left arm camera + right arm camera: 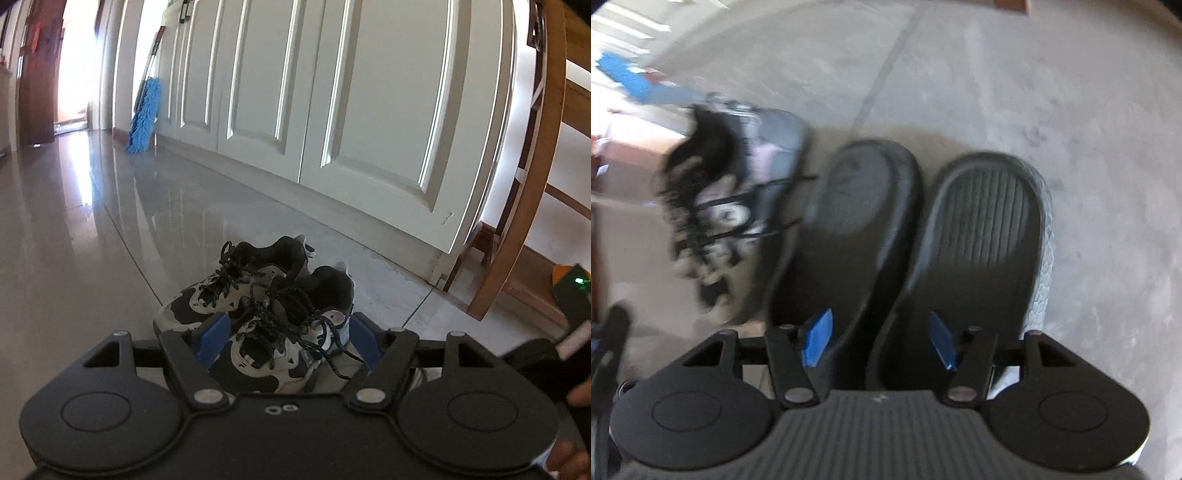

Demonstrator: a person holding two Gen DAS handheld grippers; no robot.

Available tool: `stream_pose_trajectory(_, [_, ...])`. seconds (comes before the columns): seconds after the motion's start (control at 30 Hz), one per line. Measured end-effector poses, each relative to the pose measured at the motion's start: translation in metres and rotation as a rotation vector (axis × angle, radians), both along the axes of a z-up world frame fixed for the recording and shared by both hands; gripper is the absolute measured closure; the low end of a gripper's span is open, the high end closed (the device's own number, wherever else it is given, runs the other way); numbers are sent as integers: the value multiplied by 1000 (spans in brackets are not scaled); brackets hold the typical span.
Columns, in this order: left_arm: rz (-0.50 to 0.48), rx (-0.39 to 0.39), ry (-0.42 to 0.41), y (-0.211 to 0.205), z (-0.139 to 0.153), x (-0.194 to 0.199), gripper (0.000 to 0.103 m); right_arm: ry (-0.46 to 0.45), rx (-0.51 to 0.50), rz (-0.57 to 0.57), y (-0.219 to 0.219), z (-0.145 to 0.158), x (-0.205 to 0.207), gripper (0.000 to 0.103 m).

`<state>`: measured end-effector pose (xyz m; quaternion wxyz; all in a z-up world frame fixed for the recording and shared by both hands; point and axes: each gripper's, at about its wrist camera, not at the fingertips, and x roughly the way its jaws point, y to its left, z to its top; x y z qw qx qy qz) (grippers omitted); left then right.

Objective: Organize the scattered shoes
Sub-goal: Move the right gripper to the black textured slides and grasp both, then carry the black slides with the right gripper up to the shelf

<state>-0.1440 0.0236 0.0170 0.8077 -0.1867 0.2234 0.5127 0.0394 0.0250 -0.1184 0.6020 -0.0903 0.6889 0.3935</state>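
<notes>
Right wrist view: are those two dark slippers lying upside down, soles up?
No. Both dark slippers lie side by side on the floor with their footbeds facing up, the ribbed insole of one plainly showing.

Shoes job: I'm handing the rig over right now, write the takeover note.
Left tongs: open, straddling the nearer sneaker, pads not clearly pressing.
Right tongs: open above the pair of dark slippers, nothing gripped.
Things: both sneakers sit side by side on the floor near the white cupboard doors; the far sneaker lies just behind. The slippers lie side by side, next to the sneakers.
Done: both pairs look lined up.
Left: back both tongs off and check for other stray shoes; none are in view.
</notes>
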Motion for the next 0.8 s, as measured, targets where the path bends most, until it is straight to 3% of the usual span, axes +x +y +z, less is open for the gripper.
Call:
stream_pose_trajectory(0.17, [3, -34, -11, 13, -13, 3, 32, -14, -91, 69, 20, -11, -22, 41])
stream_pose_trajectory(0.23, [4, -47, -16, 14, -15, 2, 31, -40, -112, 163, 27, -10, -26, 51])
stream_pose_trajectory(0.3, [2, -55, -18, 15, -16, 2, 31, -68, -117, 298, 29, -10, -25, 73])
stream_pose_trajectory(0.5, [-40, -71, -31, 13, -22, 17, 31, -150, -194, 443, -7, -7, 8, 75])
stream_pose_trajectory(0.63, [-117, -87, -33, 3, -23, 37, 31, -223, -284, 462, -48, -7, 43, 75])
stream_pose_trajectory(0.73, [-205, -91, -24, -13, -26, 57, 31, -207, -323, 425, -70, -11, 62, 71])
stream_pose_trajectory(0.8, [-261, -91, -12, -24, -26, 71, 31, -153, -355, 374, -86, -23, 74, 62])
